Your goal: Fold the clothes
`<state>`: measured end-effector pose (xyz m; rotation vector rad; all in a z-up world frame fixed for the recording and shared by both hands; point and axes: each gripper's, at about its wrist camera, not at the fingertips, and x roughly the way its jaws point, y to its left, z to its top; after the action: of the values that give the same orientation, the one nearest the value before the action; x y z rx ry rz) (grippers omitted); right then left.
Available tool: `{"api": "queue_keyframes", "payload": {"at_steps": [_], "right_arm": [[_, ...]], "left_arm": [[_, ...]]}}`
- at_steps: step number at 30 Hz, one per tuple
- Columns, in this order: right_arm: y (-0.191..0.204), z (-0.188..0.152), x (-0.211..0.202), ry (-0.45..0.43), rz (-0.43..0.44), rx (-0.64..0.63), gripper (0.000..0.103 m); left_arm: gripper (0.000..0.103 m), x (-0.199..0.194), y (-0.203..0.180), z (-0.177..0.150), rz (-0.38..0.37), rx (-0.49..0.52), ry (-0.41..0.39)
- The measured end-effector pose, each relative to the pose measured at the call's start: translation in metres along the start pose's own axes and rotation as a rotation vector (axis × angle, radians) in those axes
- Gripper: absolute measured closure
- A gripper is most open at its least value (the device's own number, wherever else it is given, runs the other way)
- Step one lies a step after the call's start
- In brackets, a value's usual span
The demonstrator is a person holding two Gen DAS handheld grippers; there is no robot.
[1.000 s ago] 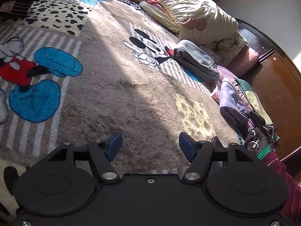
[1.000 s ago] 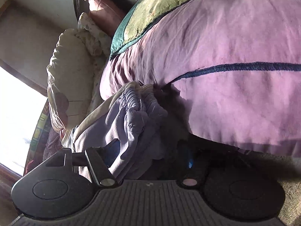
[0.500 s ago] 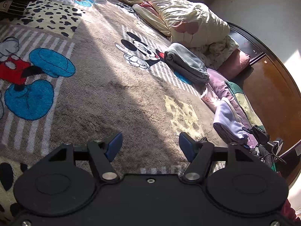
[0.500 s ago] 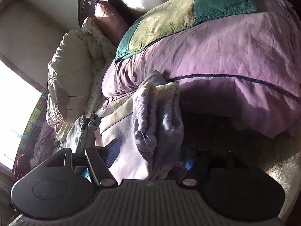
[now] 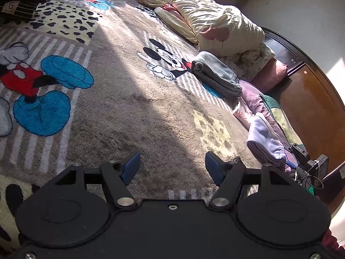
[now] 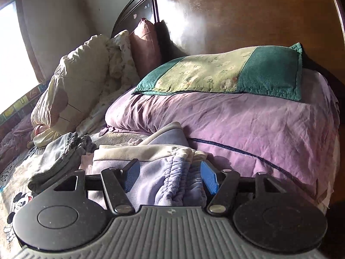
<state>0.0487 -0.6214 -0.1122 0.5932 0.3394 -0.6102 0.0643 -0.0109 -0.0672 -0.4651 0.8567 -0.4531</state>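
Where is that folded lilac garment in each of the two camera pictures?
Left wrist view: the folded lilac garment lies at the right edge of the cartoon blanket, beside the purple quilt.
Right wrist view: it lies bottom centre, between the open blue fingers.
Shared landmark: the folded grey garment.

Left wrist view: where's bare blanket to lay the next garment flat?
Free: the grey-brown middle of the cartoon blanket, ahead of the open left tool, between the blue-shoed figure and the folded grey garment. Crowded: right edge, with the lavender garment, purple pillow and cream duvet.
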Motion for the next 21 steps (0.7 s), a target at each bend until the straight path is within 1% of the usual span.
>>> {"api": "queue_keyframes", "payload": {"at_steps": [1, 2, 4, 6, 7, 9, 11, 12, 13, 14, 15, 16, 18, 21], "right_arm": [[-0.013, -0.008, -0.003, 0.001, 0.014, 0.057, 0.032], [-0.025, -0.017, -0.005, 0.005, 0.036, 0.104, 0.029], [-0.044, -0.036, -0.001, 0.031, 0.095, 0.153, 0.026], [-0.053, -0.046, 0.011, 0.072, 0.12, 0.15, 0.024], [-0.056, -0.047, 0.017, 0.064, 0.14, 0.144, 0.023], [-0.059, -0.048, 0.029, 0.055, 0.179, 0.131, 0.017], [-0.054, -0.04, 0.044, 0.074, 0.207, 0.107, 0.018], [-0.052, -0.038, 0.049, 0.088, 0.222, 0.101, 0.022], [-0.049, -0.036, 0.054, 0.103, 0.238, 0.095, 0.032], [-0.046, -0.033, 0.059, 0.125, 0.258, 0.095, 0.062], [-0.043, -0.031, 0.061, 0.161, 0.287, 0.105, 0.076], [-0.04, -0.026, 0.059, 0.186, 0.305, 0.119, 0.076], [-0.032, -0.012, 0.039, 0.205, 0.298, 0.158, 0.076], [-0.021, 0.01, 0.008, 0.233, 0.288, 0.218, 0.077]], "left_arm": [[0.037, 0.004, 0.001, -0.001, 0.001, -0.006, 0.013], [0.037, 0.009, 0.002, -0.001, 0.001, -0.012, 0.025], [0.037, 0.014, -0.002, -0.003, -0.007, -0.001, 0.043], [0.037, 0.016, -0.006, -0.005, -0.016, 0.016, 0.053], [0.037, 0.015, -0.009, -0.005, -0.019, 0.024, 0.05], [0.037, 0.014, -0.01, -0.005, -0.022, 0.022, 0.045], [0.037, 0.014, -0.01, -0.004, -0.021, 0.01, 0.04], [0.037, 0.014, -0.009, -0.004, -0.021, 0.004, 0.038], [0.037, 0.014, -0.009, -0.005, -0.023, 0.0, 0.039], [0.037, 0.014, -0.01, -0.005, -0.026, -0.004, 0.041], [0.037, 0.013, -0.01, -0.005, -0.03, -0.003, 0.042], [0.037, 0.012, -0.012, -0.005, -0.033, 0.0, 0.041], [0.037, 0.007, -0.013, -0.005, -0.041, 0.007, 0.031], [0.037, 0.004, -0.01, -0.005, -0.048, -0.008, 0.02]]}}
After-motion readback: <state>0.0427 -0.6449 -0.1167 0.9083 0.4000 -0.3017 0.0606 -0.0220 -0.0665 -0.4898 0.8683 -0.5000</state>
